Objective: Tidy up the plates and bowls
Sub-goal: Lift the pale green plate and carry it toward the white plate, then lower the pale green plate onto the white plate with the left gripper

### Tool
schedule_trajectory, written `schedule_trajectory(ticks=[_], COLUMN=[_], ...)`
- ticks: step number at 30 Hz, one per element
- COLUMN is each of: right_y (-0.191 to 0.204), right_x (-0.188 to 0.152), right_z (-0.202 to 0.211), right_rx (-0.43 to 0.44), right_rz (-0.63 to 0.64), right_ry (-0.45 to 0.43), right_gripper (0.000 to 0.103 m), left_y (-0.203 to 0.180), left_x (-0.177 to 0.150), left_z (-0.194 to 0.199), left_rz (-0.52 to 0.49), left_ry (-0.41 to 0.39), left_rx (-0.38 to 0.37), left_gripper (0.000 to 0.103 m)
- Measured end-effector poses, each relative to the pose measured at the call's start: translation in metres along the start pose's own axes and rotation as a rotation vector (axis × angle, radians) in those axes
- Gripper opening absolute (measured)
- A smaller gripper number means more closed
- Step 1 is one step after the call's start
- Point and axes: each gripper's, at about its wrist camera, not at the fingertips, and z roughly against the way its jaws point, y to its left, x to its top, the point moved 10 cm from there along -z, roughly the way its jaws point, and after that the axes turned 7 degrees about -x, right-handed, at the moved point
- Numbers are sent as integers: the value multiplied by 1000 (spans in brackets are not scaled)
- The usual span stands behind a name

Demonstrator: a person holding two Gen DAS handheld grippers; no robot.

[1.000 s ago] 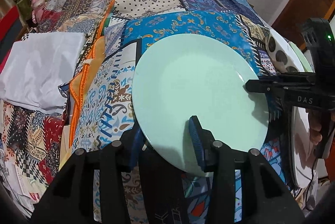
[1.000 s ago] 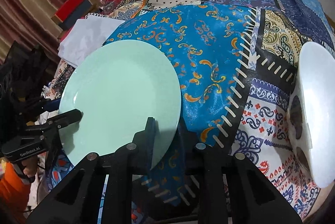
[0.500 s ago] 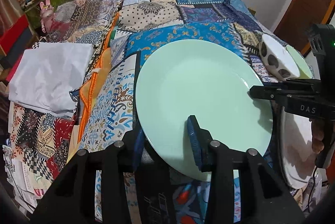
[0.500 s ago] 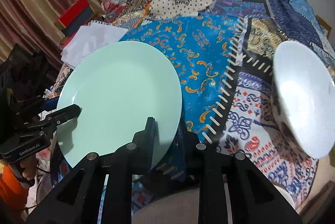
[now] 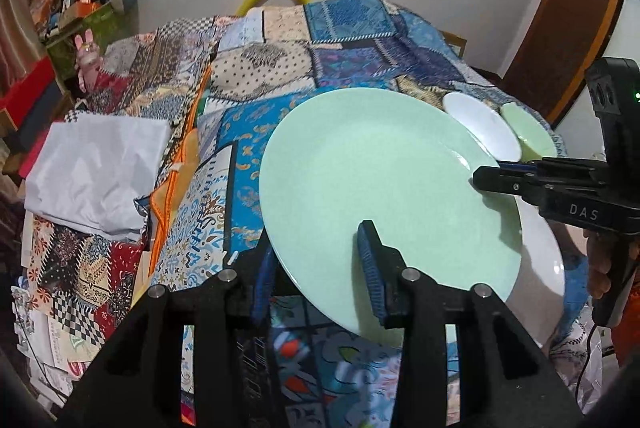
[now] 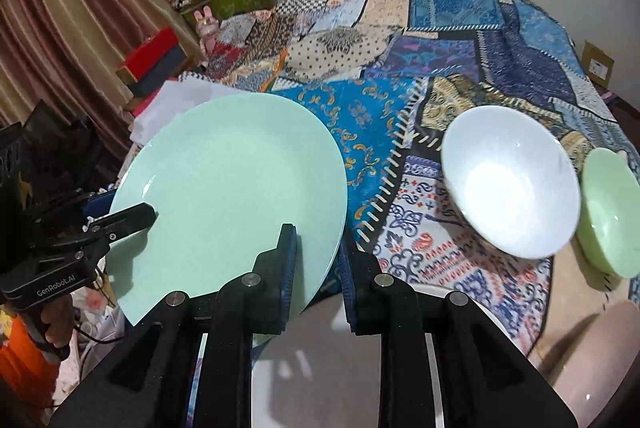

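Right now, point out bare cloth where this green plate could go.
Free: the blue patchwork between the green plate and the white bowl, and the far quilt behind it. Crowded: the right side with the white bowl and the green bowl, and the white plate below.

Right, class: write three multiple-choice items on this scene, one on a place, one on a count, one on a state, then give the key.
1. Where does the white round bowl stand?
A. beside the small pale green bowl
B. on the folded white cloth
C. on the floor

2. How many grippers hold the large mint-green round plate?
A. none
B. one
C. two

3. The plate is
A. flat on the patchwork cloth
B. lifted and tilted
C. broken

Key: A, the two bowls stand side by side; C, the left gripper and right gripper each clamp its rim; B, it hangs above the cloth.
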Motion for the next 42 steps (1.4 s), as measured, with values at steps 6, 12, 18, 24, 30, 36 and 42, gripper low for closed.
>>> schedule_trajectory(ticks=[6,12,18,24,30,36,42], right_y=[-8,-21,-38,-54,-70,-85,-96], right_x=[-6,-16,-29,-45,-61,-76,-92], right_z=[29,53,72,87,94,94,88], right_rx=[-1,-12,-27,-43,-58,-63,-59], right_rz=[-12,-30,-59,-88,-121,-157,-194], right_ry=[-45,-76,-98,-111,-109,-95,-72], right_gripper=[19,19,19,19,19,19,19], left_y=[-25,-52,-81,-106,-127,-142,-154], left_x=[3,2,-3,-8,-15,-24,-33], left_z=[19,32,38,38,30,17,2], left_rz=[-23,-52,-82,-100,-117,-129,-146], left_ry=[-24,-38,-39,-34,-10,22,57], left_rx=[-5,-13,-34,-58,-86,-104,-106], left_gripper=[40,40,40,40,40,40,40])
